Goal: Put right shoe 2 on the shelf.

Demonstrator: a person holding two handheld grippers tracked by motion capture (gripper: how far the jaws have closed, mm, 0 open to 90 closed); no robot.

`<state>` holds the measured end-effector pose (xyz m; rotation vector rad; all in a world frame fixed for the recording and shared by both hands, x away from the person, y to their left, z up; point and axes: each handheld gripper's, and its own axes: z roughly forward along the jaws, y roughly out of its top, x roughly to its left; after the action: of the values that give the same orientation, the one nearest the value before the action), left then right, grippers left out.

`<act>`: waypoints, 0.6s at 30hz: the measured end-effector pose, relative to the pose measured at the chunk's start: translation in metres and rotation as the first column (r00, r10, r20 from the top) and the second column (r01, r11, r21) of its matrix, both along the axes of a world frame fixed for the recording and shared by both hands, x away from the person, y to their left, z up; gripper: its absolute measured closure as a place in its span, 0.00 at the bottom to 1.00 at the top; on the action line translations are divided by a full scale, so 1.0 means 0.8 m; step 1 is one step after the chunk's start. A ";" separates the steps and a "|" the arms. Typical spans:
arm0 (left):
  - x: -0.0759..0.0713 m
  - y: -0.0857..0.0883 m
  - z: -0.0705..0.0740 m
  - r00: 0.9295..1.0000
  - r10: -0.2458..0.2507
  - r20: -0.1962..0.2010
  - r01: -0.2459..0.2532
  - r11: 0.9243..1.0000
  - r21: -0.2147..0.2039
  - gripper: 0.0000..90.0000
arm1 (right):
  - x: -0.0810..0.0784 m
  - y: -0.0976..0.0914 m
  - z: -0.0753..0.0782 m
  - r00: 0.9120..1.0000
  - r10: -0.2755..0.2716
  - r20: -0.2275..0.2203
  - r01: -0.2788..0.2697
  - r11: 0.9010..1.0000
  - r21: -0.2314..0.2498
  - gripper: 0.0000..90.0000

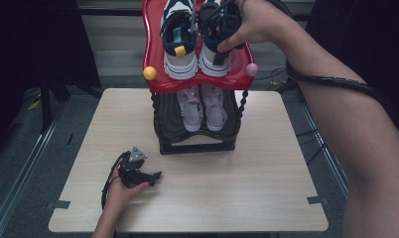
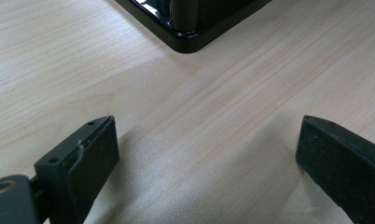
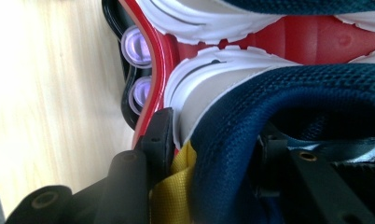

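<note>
- Sneaker (image 1: 215, 37), navy and white, sits on the red top shelf (image 1: 239, 79) of the shoe rack, beside its partner sneaker (image 1: 179, 42).
- Right gripper (image 1: 220, 32) is at its heel: one jaw outside by the yellow pull tab (image 3: 178, 186), the other inside the navy collar, straddling the heel, though I cannot tell if the pads press on it.
- Pink sandals (image 1: 203, 106) rest on the black lower shelf (image 1: 197, 144).
- Left gripper (image 1: 143, 174) lies low on the table (image 1: 247, 198), jaws spread wide, nothing between them.
- Pale wood-grain tabletop, grey floor around, dark surroundings.
- No readable brand or writing shows.
</note>
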<state>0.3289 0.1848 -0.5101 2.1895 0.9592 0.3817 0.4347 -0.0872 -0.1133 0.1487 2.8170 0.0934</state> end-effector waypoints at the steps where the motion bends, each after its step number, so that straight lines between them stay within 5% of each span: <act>1: 0.000 0.000 0.000 1.000 0.000 0.000 0.000 1.000 0.000 0.06 | -0.001 0.000 0.001 1.000 -0.014 -0.001 0.014 1.000 0.008 0.58; 8: 0.000 0.000 0.000 1.000 0.000 0.000 0.000 1.000 0.000 0.06 | -0.001 0.002 0.011 0.996 -0.076 -0.046 0.079 0.993 0.082 0.42; 18: 0.000 0.000 0.000 1.000 0.000 0.000 0.000 1.000 0.000 0.06 | -0.005 -0.004 0.030 0.990 -0.107 -0.093 0.115 0.990 0.078 0.21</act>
<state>0.3289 0.1848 -0.5101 2.1896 0.9593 0.3822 0.4304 -0.0905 -0.0893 0.3364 2.8875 0.1831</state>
